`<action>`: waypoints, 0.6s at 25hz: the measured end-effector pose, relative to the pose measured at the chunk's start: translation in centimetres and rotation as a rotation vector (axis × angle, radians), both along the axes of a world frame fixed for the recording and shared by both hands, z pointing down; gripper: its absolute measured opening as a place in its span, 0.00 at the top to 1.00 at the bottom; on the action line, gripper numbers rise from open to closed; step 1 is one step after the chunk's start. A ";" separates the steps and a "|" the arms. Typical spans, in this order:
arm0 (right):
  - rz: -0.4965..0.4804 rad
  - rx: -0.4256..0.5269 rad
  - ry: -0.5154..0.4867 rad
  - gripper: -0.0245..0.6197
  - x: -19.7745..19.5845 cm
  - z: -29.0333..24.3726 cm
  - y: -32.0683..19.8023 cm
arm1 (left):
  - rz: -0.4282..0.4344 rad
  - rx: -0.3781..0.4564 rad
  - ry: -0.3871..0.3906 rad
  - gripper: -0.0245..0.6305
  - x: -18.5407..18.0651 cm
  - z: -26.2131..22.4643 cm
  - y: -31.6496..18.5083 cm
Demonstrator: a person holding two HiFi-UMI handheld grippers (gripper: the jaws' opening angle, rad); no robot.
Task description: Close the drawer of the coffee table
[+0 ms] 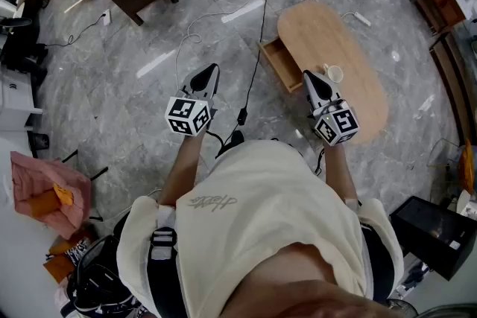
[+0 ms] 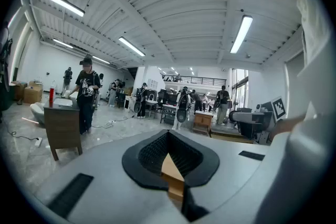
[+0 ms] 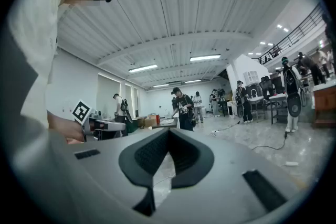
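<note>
– Where is the drawer [image 1: 277, 65] to be found?
– It is seen sticking out of the long side of the coffee table [image 1: 328, 30], open over the floor. A cup [image 1: 333, 74] is set on the table top near it

– Is anything held by the grippers?
– No. The left gripper [image 1: 214, 69] is squeezed closed, tip against tip, and nothing is caught in it. The same is seen on the right gripper [image 1: 308, 75]: tips pressed together, nothing held. The left one is held over the floor, off to one side of the drawer. The right one is held near the cup and the drawer

– How is the drawer likely to feel?
– It is made of wood, so it is likely hard and stiff, and not easily broken. It can probably be slid in with a soft push. No grabbing is needed

– Where should it be touched?
– The flat front board is best pushed, right in the middle, so the drawer is not twisted. A slow push is wise, so the cup is not shaken
</note>
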State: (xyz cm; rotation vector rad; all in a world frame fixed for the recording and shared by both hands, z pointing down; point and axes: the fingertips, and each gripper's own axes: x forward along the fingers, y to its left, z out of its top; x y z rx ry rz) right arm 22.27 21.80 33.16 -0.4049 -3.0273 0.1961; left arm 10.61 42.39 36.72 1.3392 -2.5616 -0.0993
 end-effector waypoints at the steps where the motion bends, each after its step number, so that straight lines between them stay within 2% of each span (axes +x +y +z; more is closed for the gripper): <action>1: 0.004 0.001 0.001 0.97 -0.2 -0.1 0.2 | 0.008 -0.001 -0.006 0.96 -0.2 -0.2 0.1; 10: 0.052 -0.005 -0.010 0.97 -1.1 -0.5 1.7 | 0.055 0.003 0.000 0.96 -2.2 0.1 1.3; 15: 0.116 -0.024 -0.025 0.97 -2.2 -0.3 2.5 | 0.078 0.001 -0.004 0.96 -3.6 0.3 2.8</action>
